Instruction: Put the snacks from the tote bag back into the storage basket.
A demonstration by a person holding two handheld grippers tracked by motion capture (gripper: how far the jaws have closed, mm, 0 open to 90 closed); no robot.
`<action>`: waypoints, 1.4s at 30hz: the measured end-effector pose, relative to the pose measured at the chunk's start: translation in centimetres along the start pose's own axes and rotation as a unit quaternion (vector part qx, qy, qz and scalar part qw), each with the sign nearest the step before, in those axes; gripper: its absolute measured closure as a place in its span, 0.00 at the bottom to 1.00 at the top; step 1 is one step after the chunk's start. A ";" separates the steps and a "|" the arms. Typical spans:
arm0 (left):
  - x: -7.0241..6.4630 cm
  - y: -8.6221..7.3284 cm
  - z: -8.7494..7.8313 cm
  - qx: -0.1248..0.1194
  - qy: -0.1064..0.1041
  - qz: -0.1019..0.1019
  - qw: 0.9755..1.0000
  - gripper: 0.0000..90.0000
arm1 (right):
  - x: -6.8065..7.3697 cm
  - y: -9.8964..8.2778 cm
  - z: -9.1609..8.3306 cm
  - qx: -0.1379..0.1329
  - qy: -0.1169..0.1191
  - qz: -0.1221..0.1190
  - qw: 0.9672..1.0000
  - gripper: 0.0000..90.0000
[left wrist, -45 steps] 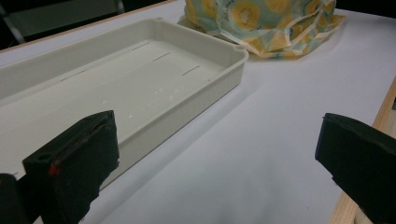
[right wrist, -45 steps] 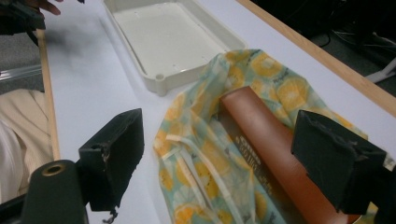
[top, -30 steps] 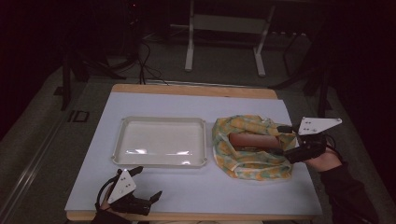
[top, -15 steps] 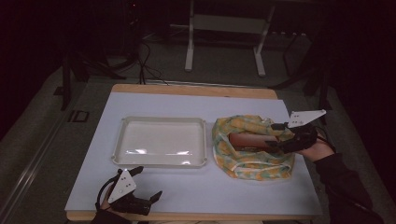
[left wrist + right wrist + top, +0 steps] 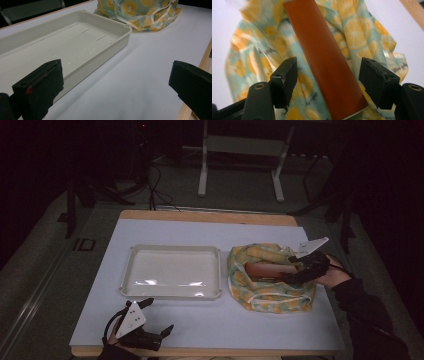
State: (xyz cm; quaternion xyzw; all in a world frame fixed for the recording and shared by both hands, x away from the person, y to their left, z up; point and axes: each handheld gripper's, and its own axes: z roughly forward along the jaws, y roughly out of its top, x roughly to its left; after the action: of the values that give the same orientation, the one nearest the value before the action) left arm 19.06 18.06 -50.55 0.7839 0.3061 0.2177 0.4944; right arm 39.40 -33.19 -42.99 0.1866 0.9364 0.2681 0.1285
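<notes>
White surface carried tray and cloth; right gripper fingers, just narrowed, straddled box without contact; left gripper fingers stood wide, empty.

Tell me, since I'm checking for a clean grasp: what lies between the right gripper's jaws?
In the right gripper view, the long reddish-brown box lies between the open jaws, untouched, on the lemon-print cloth bag.

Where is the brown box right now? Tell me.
In the high view the brown box lies inside the lemon-print bag on the table's right side, right of the white tray, with the right claw at its end.
</notes>
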 end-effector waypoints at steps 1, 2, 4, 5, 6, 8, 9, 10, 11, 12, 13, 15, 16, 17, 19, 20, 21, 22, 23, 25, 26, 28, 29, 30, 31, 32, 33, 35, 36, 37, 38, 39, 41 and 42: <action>0.0 0.0 0.0 0.000 0.000 0.001 1.000 0.00 | -0.1 0.0 0.2 0.007 0.001 -0.001 1.000 0.35; 0.0 0.0 0.0 0.000 0.000 0.001 1.000 0.00 | -0.2 -0.1 0.4 0.015 -0.004 -0.006 1.000 0.35; 0.0 0.0 0.0 0.001 -0.001 0.000 1.000 0.00 | -0.3 -0.1 0.8 0.027 -0.006 -0.011 1.000 0.35; 0.0 0.0 0.0 0.001 -0.001 0.000 1.000 0.00 | -0.3 -0.1 0.9 0.031 -0.005 -0.012 0.999 0.35; 0.0 0.0 0.0 0.002 -0.001 0.000 1.000 0.00 | -0.3 0.0 1.1 0.037 -0.005 -0.015 0.999 0.35; 0.0 0.0 0.0 0.002 -0.002 0.000 1.000 0.00 | -0.3 0.0 1.5 0.052 -0.006 -0.020 0.998 0.34; 0.0 0.0 0.0 0.002 -0.003 0.000 1.000 0.00 | -0.3 0.0 1.7 0.059 -0.005 -0.024 0.998 0.35; 0.0 0.0 0.0 0.003 -0.003 0.000 1.000 0.00 | -0.3 0.0 1.9 0.067 -0.010 -0.028 0.997 0.34; 0.0 0.0 0.0 0.003 -0.002 0.001 1.000 0.00 | -0.4 0.0 2.1 0.076 -0.012 -0.032 0.997 0.34; 0.0 0.0 0.0 0.003 -0.003 0.000 1.000 0.00 | -0.4 -0.1 2.2 0.083 -0.015 -0.035 0.996 0.34; 0.0 -0.1 0.0 0.003 -0.003 0.000 1.000 0.00 | -0.4 -0.1 2.4 0.088 -0.016 -0.039 0.995 0.34; 0.0 -0.1 0.1 0.003 -0.003 0.000 1.000 0.00 | -0.6 0.0 2.6 0.097 -0.018 -0.043 0.994 0.33; 0.0 -0.1 0.1 0.001 -0.004 0.000 1.000 0.00 | -0.6 0.0 2.6 0.102 -0.018 -0.041 0.994 0.33; 0.0 -0.1 0.1 0.001 -0.004 0.001 1.000 0.00 | -0.7 0.1 2.7 0.107 -0.017 -0.041 0.993 0.33; -0.1 -0.1 0.1 0.003 -0.004 0.002 1.000 0.00 | -0.9 0.1 2.9 0.112 -0.016 -0.042 0.993 0.33; -0.1 -0.1 0.1 0.002 -0.005 0.003 1.000 0.00 | -0.9 0.2 3.1 0.119 -0.014 -0.043 0.992 0.33; -0.2 -0.1 0.2 0.003 -0.006 0.005 1.000 0.00 | -0.9 0.3 3.2 0.128 -0.015 -0.049 0.990 0.33; -0.2 -0.1 0.2 0.005 -0.007 0.006 1.000 0.00 | -0.9 0.4 3.4 0.135 -0.015 -0.053 0.989 0.33; -0.2 -0.1 0.2 0.006 -0.009 0.005 1.000 0.00 | -0.9 0.5 3.5 0.142 -0.013 -0.056 0.988 0.33; -0.2 -0.1 0.2 0.007 -0.009 0.004 1.000 0.00 | -0.9 0.7 3.7 0.146 -0.012 -0.064 0.987 0.33; -0.2 -0.1 0.2 0.007 -0.010 0.004 1.000 0.00 | -0.9 0.8 3.8 0.147 -0.009 -0.070 0.987 0.34; -0.1 -0.1 0.2 0.008 -0.010 0.004 1.000 0.00 | -0.7 1.0 4.0 0.153 -0.008 -0.080 0.985 0.36; -0.2 -0.1 0.2 0.008 -0.011 0.003 1.000 0.00 | -0.7 1.1 4.1 0.157 -0.007 -0.087 0.984 0.36; -0.2 -0.1 0.2 0.009 -0.012 0.003 1.000 0.00 | -0.6 1.1 4.3 0.162 -0.007 -0.089 0.983 0.36; -0.2 -0.1 0.2 0.011 -0.012 0.003 1.000 0.00 | -0.6 1.1 4.5 0.168 -0.006 -0.094 0.981 0.36; -0.3 -0.1 0.3 0.011 -0.012 0.004 1.000 0.00 | -0.6 1.1 4.7 0.170 -0.010 -0.093 0.981 0.36; -0.3 -0.1 0.3 0.010 -0.013 0.005 1.000 0.00 | -0.6 1.2 4.9 0.173 -0.006 -0.096 0.980 0.36; -0.4 -0.1 0.3 0.010 -0.017 0.006 1.000 0.00 | -0.5 1.1 5.1 0.182 -0.010 -0.107 0.977 0.37; -0.5 -0.1 0.3 0.011 -0.016 0.007 1.000 0.00 | -0.4 1.2 5.2 0.181 -0.010 -0.112 0.977 0.39; -0.5 -0.1 0.3 0.012 -0.015 0.007 1.000 0.00 | -0.3 1.2 5.2 0.180 -0.009 -0.116 0.977 0.39; -0.5 -0.1 0.3 0.012 -0.016 0.008 1.000 0.00 | -0.2 1.1 5.2 0.179 -0.012 -0.124 0.976 0.40; -0.5 -0.1 0.3 0.012 -0.016 0.007 1.000 0.00 | -0.1 1.1 5.2 0.179 -0.013 -0.131 0.975 0.41; -0.5 -0.1 0.3 0.013 -0.016 0.007 1.000 0.00 | -0.1 1.1 5.1 0.179 0.001 -0.136 0.974 0.45; -0.5 -0.1 0.3 0.013 -0.017 0.007 1.000 0.00 | -0.2 1.1 5.0 0.178 0.007 -0.138 0.974 0.45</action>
State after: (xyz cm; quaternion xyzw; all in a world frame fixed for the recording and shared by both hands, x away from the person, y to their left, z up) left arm 18.90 17.57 -50.78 0.7959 0.2949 0.2044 0.4877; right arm 41.54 -30.16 -46.47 0.0739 0.9866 0.0786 0.1224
